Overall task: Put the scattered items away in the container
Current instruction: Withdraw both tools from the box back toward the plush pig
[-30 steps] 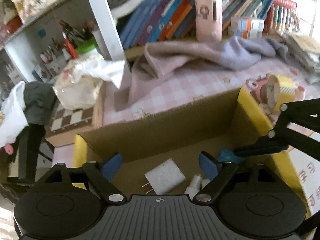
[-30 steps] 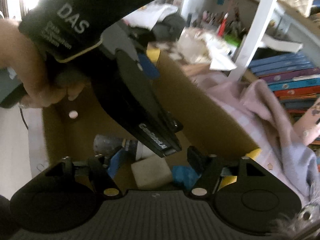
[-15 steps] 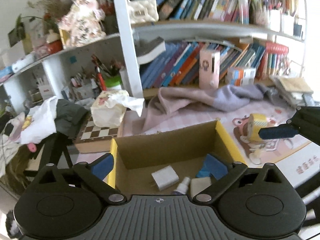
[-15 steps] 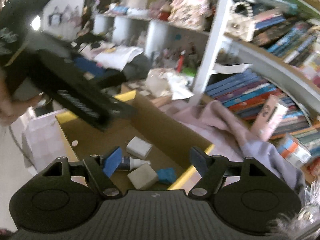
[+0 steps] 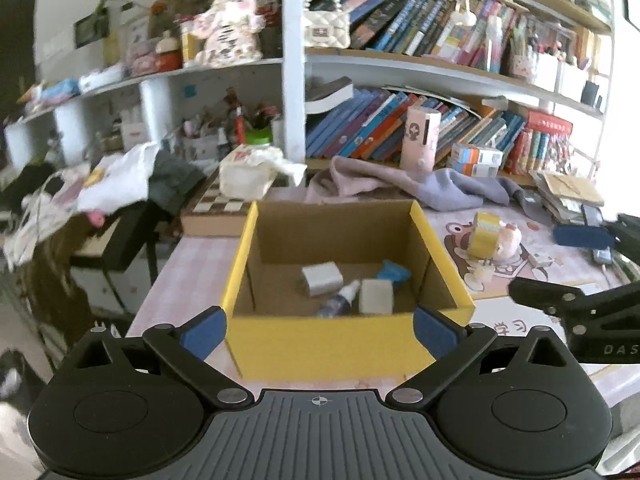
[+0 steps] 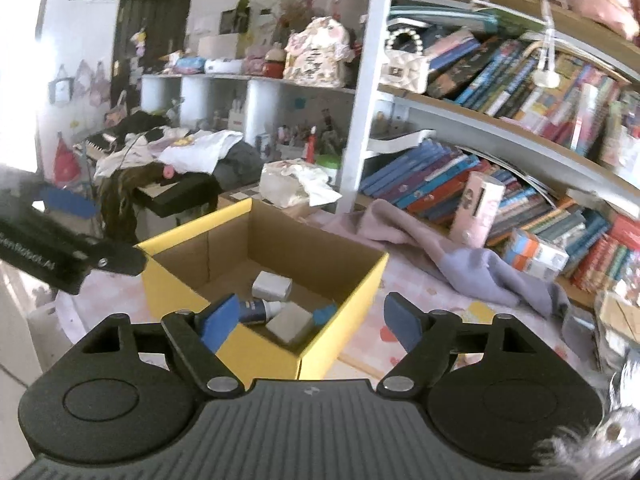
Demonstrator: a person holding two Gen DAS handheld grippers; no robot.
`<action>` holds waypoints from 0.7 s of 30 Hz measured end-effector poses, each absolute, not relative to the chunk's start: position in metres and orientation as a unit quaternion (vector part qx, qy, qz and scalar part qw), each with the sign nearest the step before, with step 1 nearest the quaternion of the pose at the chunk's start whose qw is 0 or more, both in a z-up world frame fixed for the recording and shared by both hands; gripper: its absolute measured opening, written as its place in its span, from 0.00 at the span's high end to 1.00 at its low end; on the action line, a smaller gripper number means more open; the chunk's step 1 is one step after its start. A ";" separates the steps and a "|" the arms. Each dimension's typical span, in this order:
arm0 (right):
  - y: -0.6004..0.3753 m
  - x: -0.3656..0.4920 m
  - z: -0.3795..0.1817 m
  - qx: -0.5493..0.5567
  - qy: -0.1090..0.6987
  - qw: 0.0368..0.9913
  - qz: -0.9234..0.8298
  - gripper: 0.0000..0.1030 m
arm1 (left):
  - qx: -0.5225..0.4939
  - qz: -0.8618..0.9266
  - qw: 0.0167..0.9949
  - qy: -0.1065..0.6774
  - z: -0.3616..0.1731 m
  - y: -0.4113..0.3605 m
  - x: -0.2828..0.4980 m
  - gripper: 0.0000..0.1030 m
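- The cardboard box [image 5: 348, 344] with yellow outer walls stands on the worktop [image 5: 188, 280], and four small things already lie on its floor, so most of the tidying looks done.
- In the box, one of each: a white charger block [image 5: 322, 278], a small dropper bottle [image 5: 340, 300] lying on its side, a pale cube-shaped block [image 5: 376, 296] and a crumpled blue packet [image 5: 394, 272].
- Possibly left: one roll of yellow tape [image 5: 484, 234] and a small pink figure [image 5: 508, 236] on the cartoon mat, right of the box; whether they belong to the task I cannot tell.
- Left hand-held gripper [image 5: 319, 327]: jaws spread wide and empty, in front of the box's near wall.
- Right hand-held gripper [image 6: 310, 322]: jaws have just been opening, nothing between them, above the box's near corner.
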State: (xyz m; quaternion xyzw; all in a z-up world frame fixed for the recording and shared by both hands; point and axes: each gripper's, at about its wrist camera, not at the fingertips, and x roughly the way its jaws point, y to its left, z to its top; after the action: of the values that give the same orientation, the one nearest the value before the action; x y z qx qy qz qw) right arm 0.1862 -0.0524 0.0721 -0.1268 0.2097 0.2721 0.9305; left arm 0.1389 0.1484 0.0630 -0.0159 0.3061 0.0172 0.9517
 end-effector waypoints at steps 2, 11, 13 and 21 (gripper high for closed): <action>-0.057 0.172 0.070 -0.121 0.210 0.935 0.260 0.21 | -0.031 0.026 0.952 0.303 0.061 0.149 0.126 0.02; -0.075 0.113 0.051 -0.121 0.233 0.937 0.232 0.21 | -0.061 0.043 0.955 0.286 0.051 0.137 0.071 0.02; -0.079 0.101 0.046 -0.119 0.236 0.937 0.229 0.21 | -0.059 0.038 0.954 0.290 0.045 0.131 0.062 0.02; -0.087 0.064 0.025 -0.134 0.263 0.930 0.220 0.16 | -0.028 0.013 0.949 0.313 0.023 0.101 0.039 0.02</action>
State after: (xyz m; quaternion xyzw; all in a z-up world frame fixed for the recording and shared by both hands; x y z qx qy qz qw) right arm 0.0637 -0.0874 0.0253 -0.1342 0.2633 0.2199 0.9297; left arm 0.0388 0.1007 0.0228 -0.0284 0.3131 0.0126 0.9492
